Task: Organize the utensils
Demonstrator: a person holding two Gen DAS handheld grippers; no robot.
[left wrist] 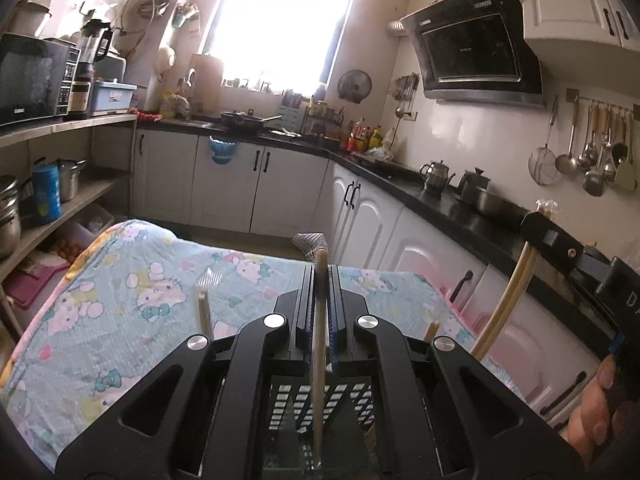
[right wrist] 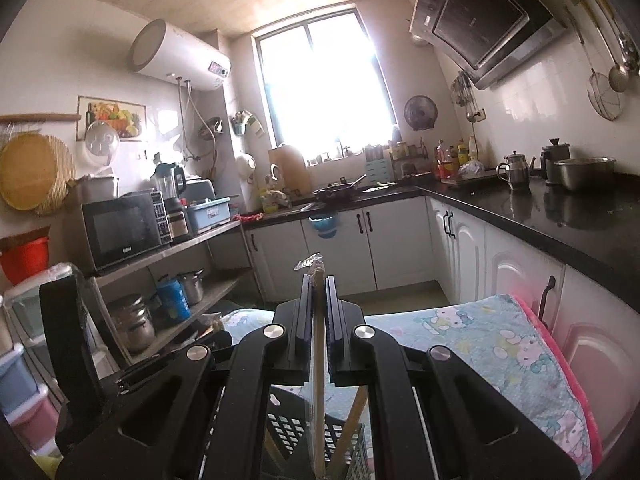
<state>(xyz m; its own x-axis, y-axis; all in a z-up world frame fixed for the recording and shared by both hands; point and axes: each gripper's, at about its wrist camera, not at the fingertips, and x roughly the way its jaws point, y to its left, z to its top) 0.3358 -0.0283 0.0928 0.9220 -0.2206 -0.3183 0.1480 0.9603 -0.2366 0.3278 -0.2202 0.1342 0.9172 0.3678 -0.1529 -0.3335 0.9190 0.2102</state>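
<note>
The left gripper (left wrist: 321, 276) is clenched on a pair of wrapped chopsticks (left wrist: 319, 360), held upright between its fingers. The clear wrapper tip (left wrist: 310, 242) sticks up above the fingertips, and the lower end of the sticks reaches down into a black perforated basket (left wrist: 340, 400) that sits directly under the gripper.

The right gripper (right wrist: 319, 280) is likewise clenched on a second pair of chopsticks (right wrist: 318, 380), also upright, with a bit of clear wrapper (right wrist: 308, 261) showing above its fingers. The lower end of this pair goes down toward the same basket (right wrist: 288, 428), where another stick (right wrist: 352, 420) leans against its inside. In the left wrist view the right gripper (left wrist: 538, 224) appears at the right edge, its pair of chopsticks (left wrist: 504, 300) slanting down from it, and the person's hand (left wrist: 592, 412) grips the handle.

The basket stands on a table covered with a pale blue cartoon-print cloth (left wrist: 120, 300), near the table's near edge. Two more sticks (left wrist: 204, 310) poke up beside the left gripper's fingers, one on each side; what holds them is hidden.

Behind the table runs a black countertop (right wrist: 560, 216) over white cabinets (left wrist: 288, 192), with two kettles (left wrist: 438, 174) and a steel bowl (right wrist: 588, 172) on it.
</note>
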